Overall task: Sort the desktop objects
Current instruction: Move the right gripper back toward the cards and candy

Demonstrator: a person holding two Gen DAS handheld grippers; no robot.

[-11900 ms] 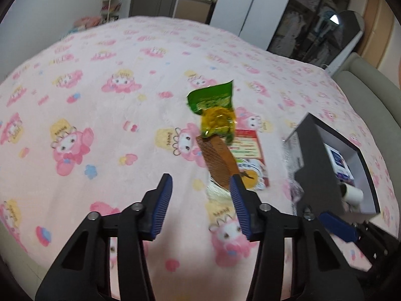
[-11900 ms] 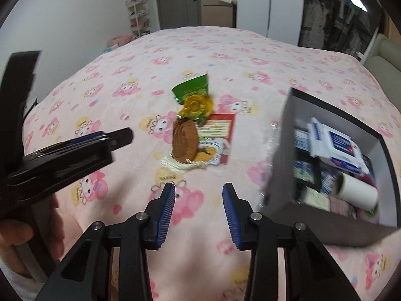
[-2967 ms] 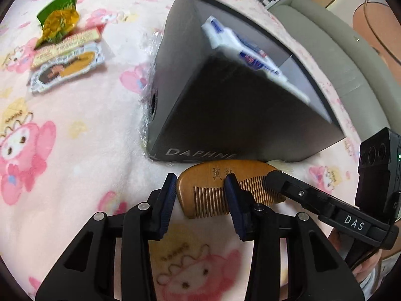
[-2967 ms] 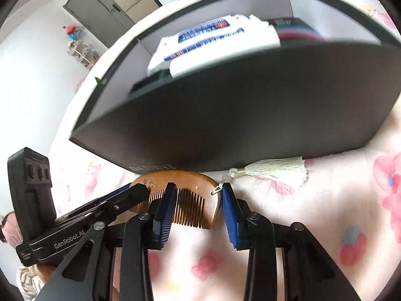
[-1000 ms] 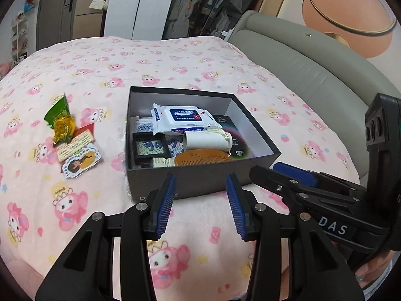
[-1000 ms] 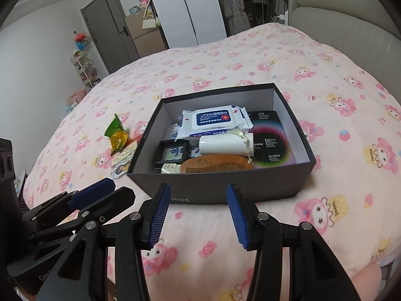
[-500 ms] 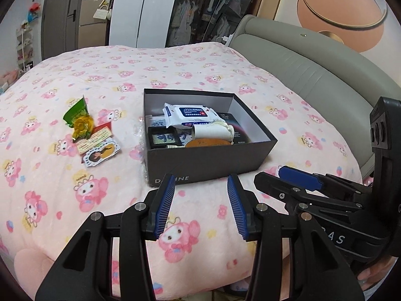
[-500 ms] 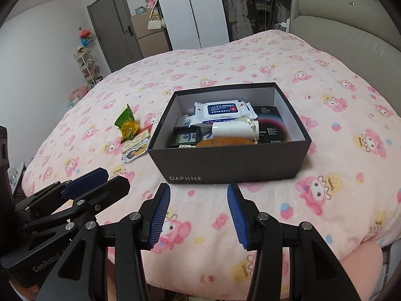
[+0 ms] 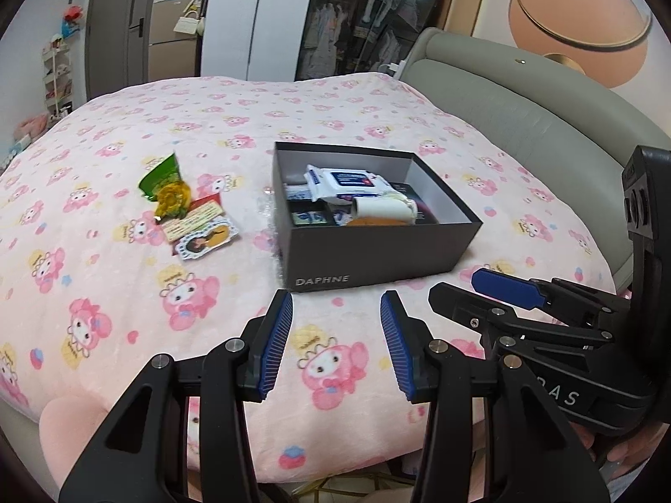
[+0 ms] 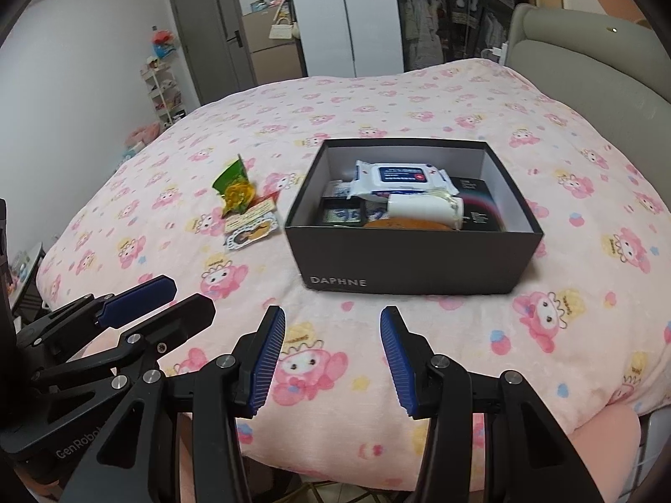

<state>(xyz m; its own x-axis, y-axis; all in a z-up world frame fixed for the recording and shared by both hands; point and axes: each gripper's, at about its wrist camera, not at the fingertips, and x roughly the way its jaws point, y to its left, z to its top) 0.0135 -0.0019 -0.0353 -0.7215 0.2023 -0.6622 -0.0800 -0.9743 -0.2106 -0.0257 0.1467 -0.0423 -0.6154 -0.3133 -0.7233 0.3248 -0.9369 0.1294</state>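
1. Desktop objects are lying in two groups on the pink cartoon-print blanket [image 10: 419, 96]; we are viewing them from the near edge of the bed.
2. Nearest to us, the left gripper [image 9: 335, 341] and the right gripper [image 10: 332, 346] are hovering over the blanket, each with its blue-padded fingers spread apart and gripping nothing.
3. Beyond them, the dark box [image 10: 411, 257] marked DAPHNE is sitting open-topped; we are seeing a wooden comb [image 10: 404, 224], a white roll [image 10: 423, 206] and a wipes pack [image 10: 400, 179] lying inside it.
4. Left of the box, well apart from it, a sticker card [image 9: 205, 239], a red-edged label [image 9: 193, 218] and a green snack packet [image 9: 164, 179] are resting on the blanket.
5. Farthest off, a grey padded headboard [image 9: 524, 105] is bordering the bed.
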